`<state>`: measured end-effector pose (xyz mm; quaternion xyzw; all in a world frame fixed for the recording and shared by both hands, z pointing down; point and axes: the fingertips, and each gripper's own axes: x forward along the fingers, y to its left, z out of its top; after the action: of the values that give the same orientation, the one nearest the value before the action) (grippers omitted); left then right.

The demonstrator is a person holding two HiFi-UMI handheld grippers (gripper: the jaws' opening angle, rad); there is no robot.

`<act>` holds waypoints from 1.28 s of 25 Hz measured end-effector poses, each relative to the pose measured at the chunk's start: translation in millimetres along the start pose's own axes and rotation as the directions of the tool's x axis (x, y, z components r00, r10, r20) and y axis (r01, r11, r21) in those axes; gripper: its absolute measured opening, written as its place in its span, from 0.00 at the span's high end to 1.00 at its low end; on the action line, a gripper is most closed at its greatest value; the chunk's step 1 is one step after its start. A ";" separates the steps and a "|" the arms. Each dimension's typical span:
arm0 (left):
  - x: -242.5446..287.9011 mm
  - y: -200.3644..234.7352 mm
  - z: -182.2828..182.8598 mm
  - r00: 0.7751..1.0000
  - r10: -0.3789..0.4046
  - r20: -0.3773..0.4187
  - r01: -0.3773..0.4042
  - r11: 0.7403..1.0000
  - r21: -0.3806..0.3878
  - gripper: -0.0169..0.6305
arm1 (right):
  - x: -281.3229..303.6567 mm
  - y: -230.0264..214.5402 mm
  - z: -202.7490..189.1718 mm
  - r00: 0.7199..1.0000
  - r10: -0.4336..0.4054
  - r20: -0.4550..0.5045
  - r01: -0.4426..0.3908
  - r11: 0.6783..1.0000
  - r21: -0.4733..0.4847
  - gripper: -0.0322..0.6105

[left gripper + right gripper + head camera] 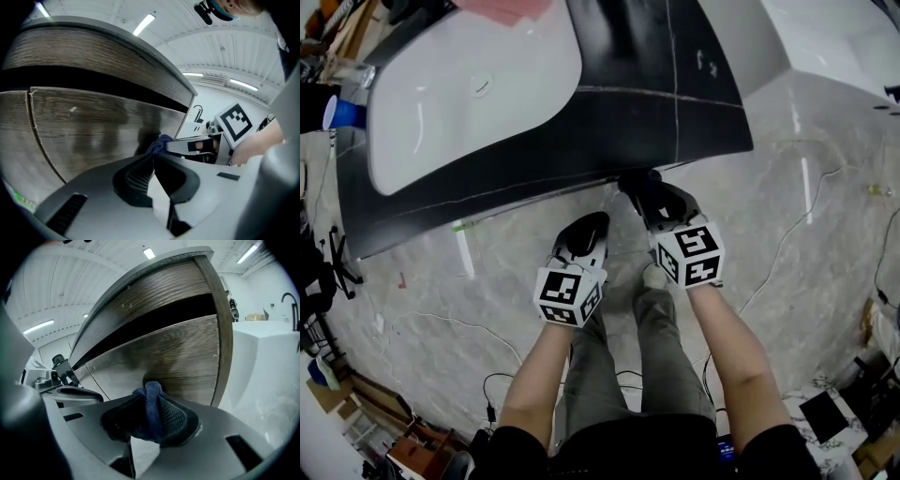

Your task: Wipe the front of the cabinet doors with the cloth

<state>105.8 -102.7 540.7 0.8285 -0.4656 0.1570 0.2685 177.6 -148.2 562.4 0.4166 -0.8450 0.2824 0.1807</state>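
Cloth (149,411): dark blue, woven, bunched into a wad, pinched between the closed jaws of the right gripper (152,417); its upper fold pokes out past the jaw tips. Wad sits against the cabinet door (168,357) front, low on the panel, near its outer edge. Door: grey-brown woodgrain, upright, closed, black gap above

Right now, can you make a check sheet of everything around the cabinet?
Surface: brown wood-grain cabinet door, nothing on it.
Job's things: crumpled dark blue cloth, close to the door.
Clutter: blue cup and pink rag beside the white sink basin.
Tools: right tool shut on the cloth; left tool shut, empty.
Cables: thin white cable across the floor.
Surroundings: dark countertop, grey marble floor.
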 end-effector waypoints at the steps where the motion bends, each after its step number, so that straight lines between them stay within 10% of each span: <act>1: 3.3 -3.7 -0.2 1.000 -0.006 -0.002 0.006 1.000 0.002 0.95 | -2.1 -5.7 0.0 1.000 -0.006 0.000 0.006 1.000 -0.001 0.79; 12: 15.2 -19.8 -0.8 1.000 -0.017 -0.010 0.017 1.000 0.015 0.95 | -20.3 -25.8 -4.9 0.999 -0.034 0.009 0.033 0.999 0.026 0.79; 32: -67.8 77.5 -31.9 0.993 0.119 0.003 -0.119 0.992 -0.051 0.95 | 45.2 112.3 -50.5 0.987 0.124 -0.103 -0.125 0.992 0.001 0.79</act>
<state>4.0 -70.0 555.0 0.7927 -0.5189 0.1584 0.2780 64.0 -88.3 589.3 0.3474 -0.8597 0.3121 0.2069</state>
